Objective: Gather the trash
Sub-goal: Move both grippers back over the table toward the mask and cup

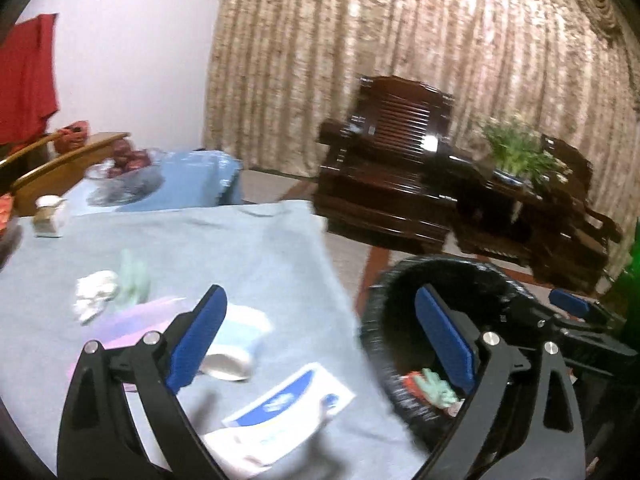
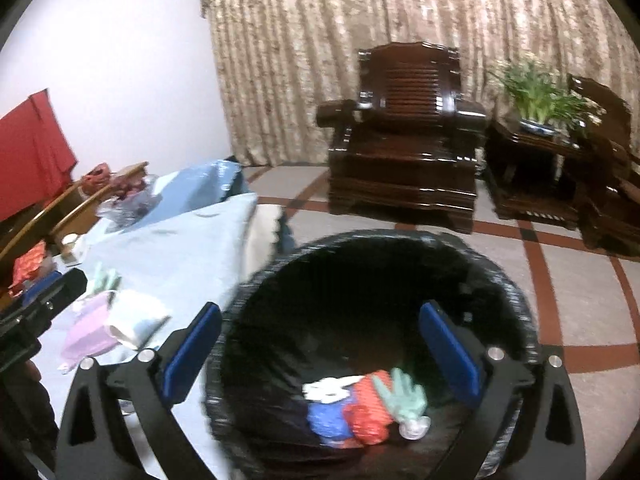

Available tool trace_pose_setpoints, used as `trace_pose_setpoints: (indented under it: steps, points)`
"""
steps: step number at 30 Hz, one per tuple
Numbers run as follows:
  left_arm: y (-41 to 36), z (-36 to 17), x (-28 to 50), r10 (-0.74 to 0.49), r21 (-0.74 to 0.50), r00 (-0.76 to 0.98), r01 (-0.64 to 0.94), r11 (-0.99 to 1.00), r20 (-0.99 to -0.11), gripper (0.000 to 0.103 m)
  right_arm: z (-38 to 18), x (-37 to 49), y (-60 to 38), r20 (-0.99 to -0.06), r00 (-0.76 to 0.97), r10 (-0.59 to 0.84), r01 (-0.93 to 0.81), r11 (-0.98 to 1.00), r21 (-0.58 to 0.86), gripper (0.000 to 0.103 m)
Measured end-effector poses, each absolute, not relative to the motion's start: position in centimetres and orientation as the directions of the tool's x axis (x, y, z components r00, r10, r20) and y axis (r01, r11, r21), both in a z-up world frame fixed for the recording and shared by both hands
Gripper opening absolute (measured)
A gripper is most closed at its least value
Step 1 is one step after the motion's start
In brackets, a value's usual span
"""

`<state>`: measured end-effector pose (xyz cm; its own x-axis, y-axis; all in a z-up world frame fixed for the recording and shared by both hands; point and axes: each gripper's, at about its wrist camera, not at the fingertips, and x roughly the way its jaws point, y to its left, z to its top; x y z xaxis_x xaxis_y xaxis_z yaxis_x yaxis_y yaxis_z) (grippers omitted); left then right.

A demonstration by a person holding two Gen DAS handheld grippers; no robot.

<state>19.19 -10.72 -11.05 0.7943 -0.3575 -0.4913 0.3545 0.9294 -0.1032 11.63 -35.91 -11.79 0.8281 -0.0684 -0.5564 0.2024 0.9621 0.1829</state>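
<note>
A table under a light blue cloth (image 1: pixel 248 248) carries trash: a crumpled white paper (image 1: pixel 96 294), a pale green scrap (image 1: pixel 134 278), a pink wrapper (image 1: pixel 132 322), a white cup-like pack (image 1: pixel 236 346) and a white-and-blue packet (image 1: pixel 292 400). My left gripper (image 1: pixel 320 298) hangs open and empty over the table's right edge. Beside the table stands a black-lined bin (image 2: pixel 380 236), whose rim (image 1: pixel 440 260) also shows in the left wrist view. My right gripper (image 2: pixel 320 312) is open and empty above the bin's mouth. Inside lie a red wrapper (image 2: pixel 368 412), a blue wrapper (image 2: pixel 328 420), a white scrap (image 2: pixel 328 390) and a green piece (image 2: pixel 404 396).
A dark wooden armchair (image 2: pixel 404 140) and a side table with a potted plant (image 2: pixel 536 92) stand behind the bin before a beige curtain. At the table's far end sit a glass bowl of fruit (image 1: pixel 124 176) and a small jar (image 1: pixel 48 216). Tiled floor lies right of the bin.
</note>
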Motion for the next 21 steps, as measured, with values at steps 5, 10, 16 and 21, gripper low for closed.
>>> trace_pose_setpoints:
  steps: [5,10,16,21]
  points:
    - [-5.4,-10.7,18.6,-0.247,-0.052,0.836,0.255,0.966,-0.490,0.093,-11.6,13.1,-31.3,-0.546,0.838,0.000,0.121,0.975,0.185,0.097]
    - [-0.5,-11.6,18.2,-0.153,-0.016,0.846,0.168,0.986,-0.511,0.093,-11.5,14.4,-26.9,-0.539,0.840,0.058,0.046,0.983,0.178,0.097]
    - [3.8,-13.2,18.4,-0.080,0.004,0.840,0.098,0.995,-0.537,0.093,-12.1,16.0,-22.0,-0.538,0.834,0.125,-0.039,0.985,0.168,0.097]
    - [5.2,-15.4,19.7,-0.059,0.021,0.815,0.087,0.996,-0.577,0.093,-13.2,17.6,-19.3,-0.554,0.819,0.150,-0.077,0.985,0.154,0.097]
